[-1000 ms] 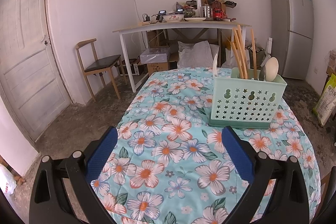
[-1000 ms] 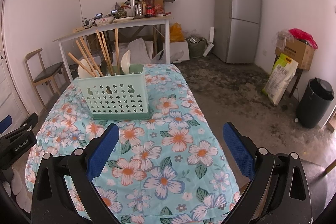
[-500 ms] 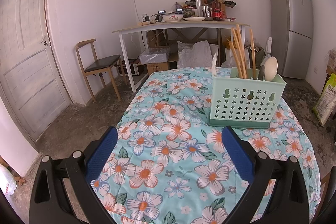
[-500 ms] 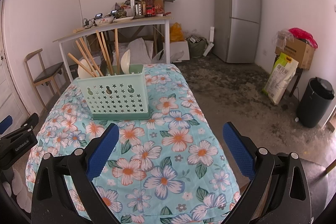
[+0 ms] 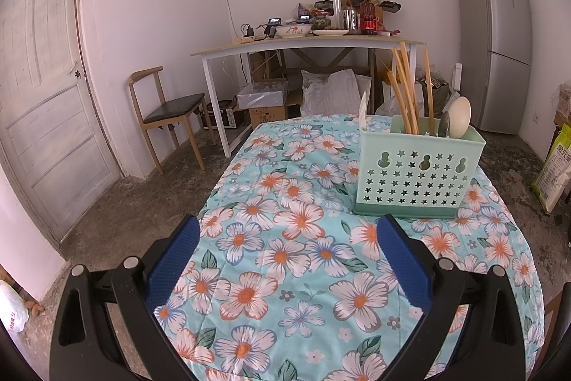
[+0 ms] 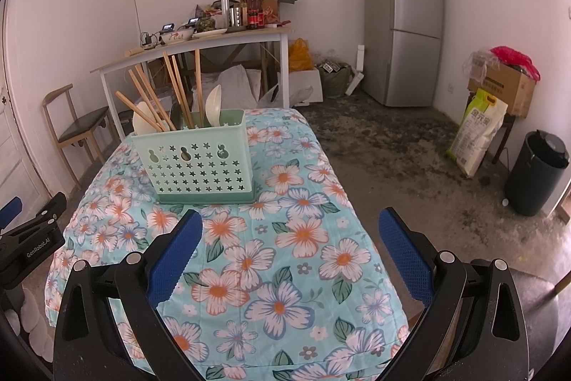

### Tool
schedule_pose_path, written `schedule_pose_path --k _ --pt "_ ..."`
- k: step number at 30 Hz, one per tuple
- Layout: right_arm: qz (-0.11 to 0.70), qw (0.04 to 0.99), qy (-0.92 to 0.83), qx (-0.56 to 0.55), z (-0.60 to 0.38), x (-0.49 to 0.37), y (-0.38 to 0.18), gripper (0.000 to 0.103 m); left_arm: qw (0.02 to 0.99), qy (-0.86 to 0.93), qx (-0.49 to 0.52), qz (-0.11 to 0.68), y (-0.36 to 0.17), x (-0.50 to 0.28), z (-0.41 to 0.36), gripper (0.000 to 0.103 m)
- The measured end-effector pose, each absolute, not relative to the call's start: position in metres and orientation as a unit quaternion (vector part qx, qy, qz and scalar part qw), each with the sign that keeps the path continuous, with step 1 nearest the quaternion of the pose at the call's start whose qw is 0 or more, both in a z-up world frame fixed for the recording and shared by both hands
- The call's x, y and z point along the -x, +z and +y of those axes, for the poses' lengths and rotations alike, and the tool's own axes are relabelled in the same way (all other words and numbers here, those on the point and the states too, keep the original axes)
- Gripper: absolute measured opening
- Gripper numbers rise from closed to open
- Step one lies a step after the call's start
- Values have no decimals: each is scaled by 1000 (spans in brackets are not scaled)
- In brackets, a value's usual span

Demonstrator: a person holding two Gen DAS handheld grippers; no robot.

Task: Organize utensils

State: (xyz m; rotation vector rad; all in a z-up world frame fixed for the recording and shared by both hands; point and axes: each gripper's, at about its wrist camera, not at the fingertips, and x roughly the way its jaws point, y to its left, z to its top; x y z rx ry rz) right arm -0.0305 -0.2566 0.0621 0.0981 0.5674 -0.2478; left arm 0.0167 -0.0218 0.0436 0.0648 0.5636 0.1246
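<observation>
A mint green utensil holder [image 5: 419, 174] with star cut-outs stands on the table with the floral cloth [image 5: 285, 238]. It holds several wooden chopsticks [image 5: 405, 88], a white spoon [image 5: 459, 117] and a dark spoon. It also shows in the right wrist view [image 6: 200, 163] with the chopsticks [image 6: 175, 88] and white spoons [image 6: 213, 104]. My left gripper [image 5: 285, 259] is open and empty, above the near part of the table. My right gripper [image 6: 291, 256] is open and empty, in front of the holder. The left gripper also shows at the left edge of the right wrist view [image 6: 28, 238].
A white side table [image 5: 307, 41] with clutter stands at the back wall, with boxes and bags under it. A wooden chair [image 5: 167, 109] and a door [image 5: 43, 88] are at the left. A grey fridge [image 6: 405, 24], a sack [image 6: 478, 131] and a black bin [image 6: 535, 174] are at the right.
Both views shifted only slightly; both grippers stay open and empty. The holder and utensils have not moved.
</observation>
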Motion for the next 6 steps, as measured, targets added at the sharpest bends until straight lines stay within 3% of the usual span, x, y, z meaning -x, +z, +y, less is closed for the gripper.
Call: schedule_pose_path --k 6 --pt "279 951 -122 -49 -257 31 62 95 958 61 -32 278 44 -16 -23 97"
